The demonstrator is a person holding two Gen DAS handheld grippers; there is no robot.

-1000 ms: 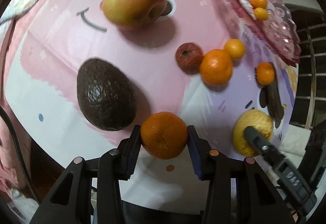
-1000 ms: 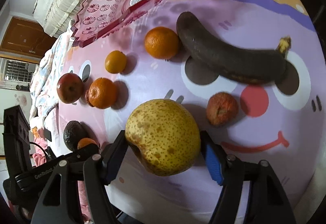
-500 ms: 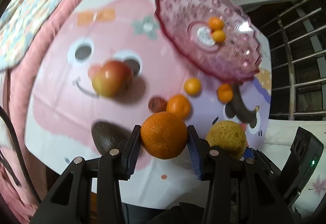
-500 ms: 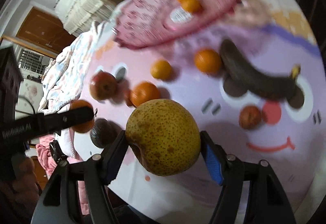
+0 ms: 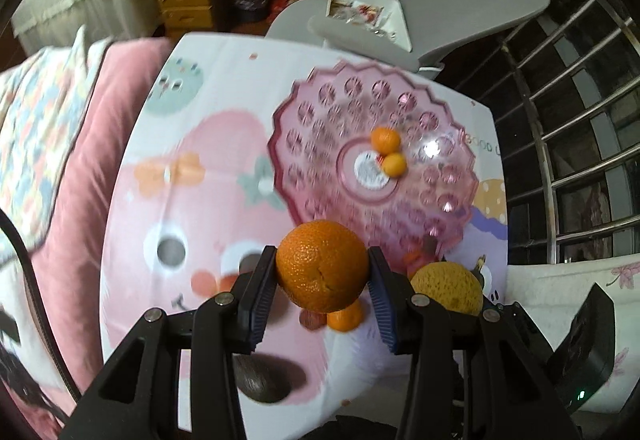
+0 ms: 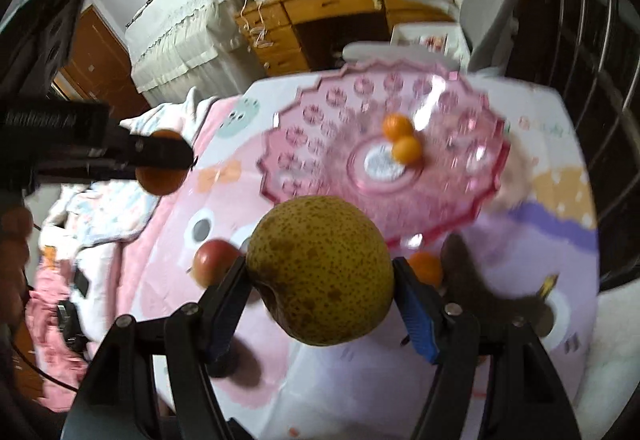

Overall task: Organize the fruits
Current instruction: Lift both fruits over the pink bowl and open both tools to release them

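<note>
My left tongs (image 5: 322,272) pinch an orange (image 5: 322,266); my right tongs (image 6: 320,282) clamp a speckled pear (image 6: 320,274). The pink glass dish (image 5: 320,120) lies just ahead, below both. I should lower each fruit gently beside the two small oranges (image 5: 388,152), releasing only on contact.

My left gripper (image 5: 322,277) pointed steeply down, pads clamped — my right gripper (image 6: 320,282) likewise, jaws wider.

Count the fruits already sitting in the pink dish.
2: two small orange fruits touching each other beside the white centre of the pink dish. The held fruits hide part of its near rim, so more could be there.
</note>
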